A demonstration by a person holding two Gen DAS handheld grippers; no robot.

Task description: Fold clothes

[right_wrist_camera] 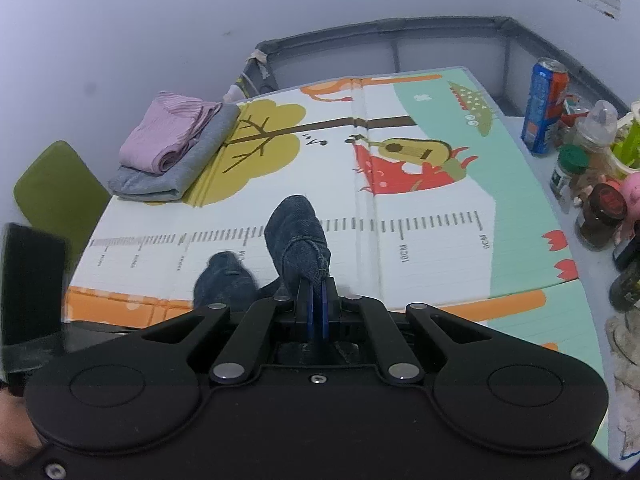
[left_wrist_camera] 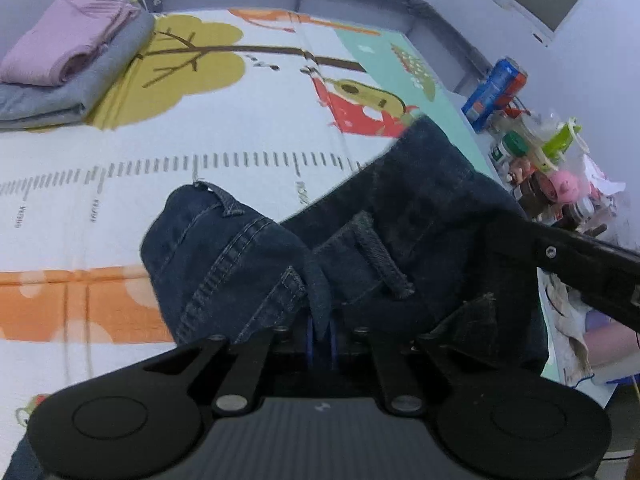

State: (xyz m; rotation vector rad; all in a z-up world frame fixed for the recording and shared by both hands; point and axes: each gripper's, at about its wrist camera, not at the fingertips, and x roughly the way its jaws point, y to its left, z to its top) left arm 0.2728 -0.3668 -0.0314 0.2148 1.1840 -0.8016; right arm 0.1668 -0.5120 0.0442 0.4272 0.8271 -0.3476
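Dark blue jeans (left_wrist_camera: 224, 264) hang bunched over the printed play mat (left_wrist_camera: 240, 152), waistband and belt loop close to the lens. My left gripper (left_wrist_camera: 321, 334) is shut on a fold of the denim, which is pinched between its blue pads. In the right wrist view another bunch of the jeans (right_wrist_camera: 296, 232) rises from my right gripper (right_wrist_camera: 317, 292), which is shut on it. A second dark lump of denim (right_wrist_camera: 224, 276) sits lower left of it. The rest of the jeans is hidden below both grippers.
A folded pink garment (right_wrist_camera: 168, 140) lies on a folded grey one (right_wrist_camera: 188, 168) at the mat's far left corner. A blue can (right_wrist_camera: 546, 104), jars and bottles (right_wrist_camera: 600, 216) crowd the right edge. A green chair (right_wrist_camera: 52, 192) stands at the left. A grey rail (right_wrist_camera: 400, 28) borders the back.
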